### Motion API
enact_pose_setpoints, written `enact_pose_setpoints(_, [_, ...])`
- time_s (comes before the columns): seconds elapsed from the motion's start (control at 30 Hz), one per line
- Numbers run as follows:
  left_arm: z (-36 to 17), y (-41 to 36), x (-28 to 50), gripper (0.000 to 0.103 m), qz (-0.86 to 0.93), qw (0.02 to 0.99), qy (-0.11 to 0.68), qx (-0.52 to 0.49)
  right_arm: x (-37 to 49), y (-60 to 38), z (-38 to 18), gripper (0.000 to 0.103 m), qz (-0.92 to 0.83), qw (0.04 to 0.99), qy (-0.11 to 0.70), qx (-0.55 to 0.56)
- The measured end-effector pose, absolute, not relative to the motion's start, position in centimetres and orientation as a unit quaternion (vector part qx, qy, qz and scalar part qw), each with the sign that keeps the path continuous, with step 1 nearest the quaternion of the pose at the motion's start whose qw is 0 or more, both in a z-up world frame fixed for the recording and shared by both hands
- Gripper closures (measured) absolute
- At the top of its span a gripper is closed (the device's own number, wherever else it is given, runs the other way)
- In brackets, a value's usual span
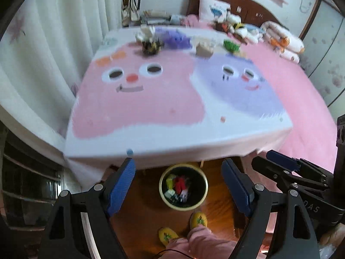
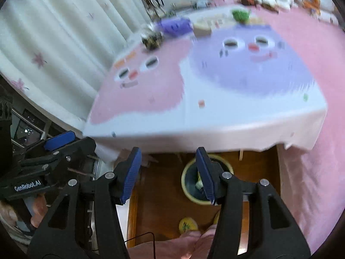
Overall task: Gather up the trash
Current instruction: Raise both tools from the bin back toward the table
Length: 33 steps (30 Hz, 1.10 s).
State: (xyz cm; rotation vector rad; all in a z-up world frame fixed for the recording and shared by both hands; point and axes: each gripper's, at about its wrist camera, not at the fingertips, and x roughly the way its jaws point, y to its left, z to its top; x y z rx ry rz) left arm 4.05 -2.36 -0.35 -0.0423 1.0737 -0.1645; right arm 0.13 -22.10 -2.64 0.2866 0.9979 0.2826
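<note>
I am holding the left claw [image 1: 179, 185] released and empty above the near edge of the bench [image 1: 172, 142], with the right claw [image 2: 169, 176] also spread wide and carrying nothing just to its right. Directly below, on the wooden floor [image 1: 142, 207], the yellow-rimmed bin [image 1: 183, 187] is sitting with several colourful scraps already inside. The remaining trash is lying at the far end of the bench: a dark wrapper cluster [image 1: 151, 46], a beige box [image 1: 203, 49] and a green piece [image 1: 231, 45]. I am judging that I should be reaching far forward, keeping the claw wide until a scrap sits squarely between the pads. The cartoon-faced cloth is covering the bench, a pink bed [image 1: 301, 99] is lying to the right, and white curtains [image 1: 54, 43] are hanging left.
</note>
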Motion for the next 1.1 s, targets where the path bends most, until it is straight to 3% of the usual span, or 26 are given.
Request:
enact_pose_setpoints(0.23, [5.8, -0.4, 6.2, 0.024, -0.094, 0.874, 0.474, -0.038, 2.3, -21.2, 4.2, 0.053, 0.124, 0.896, 0.415, 0.102])
enact_pose_setpoints(0.5, [6.7, -0.1, 9.5, 0.024, -0.089, 0.876, 0.473, -0.027, 7.2, -22.0, 8.3, 0.054, 0.122, 0.914, 0.382, 0.064])
enact_pose_setpoints(0.7, [4.8, -1.1, 13.9, 0.024, -0.049, 0.873, 0.485, -0.021, 14.6, -23.8, 7.3, 0.054, 0.132, 0.91, 0.393, 0.028])
enact_pose_setpoints(1.1, [0.0, -4.9, 28.3, 0.025, 0.06, 0.843, 0.528, -0.082, 33.8, -27.2, -0.1, 0.054, 0.244, 0.855, 0.451, -0.074])
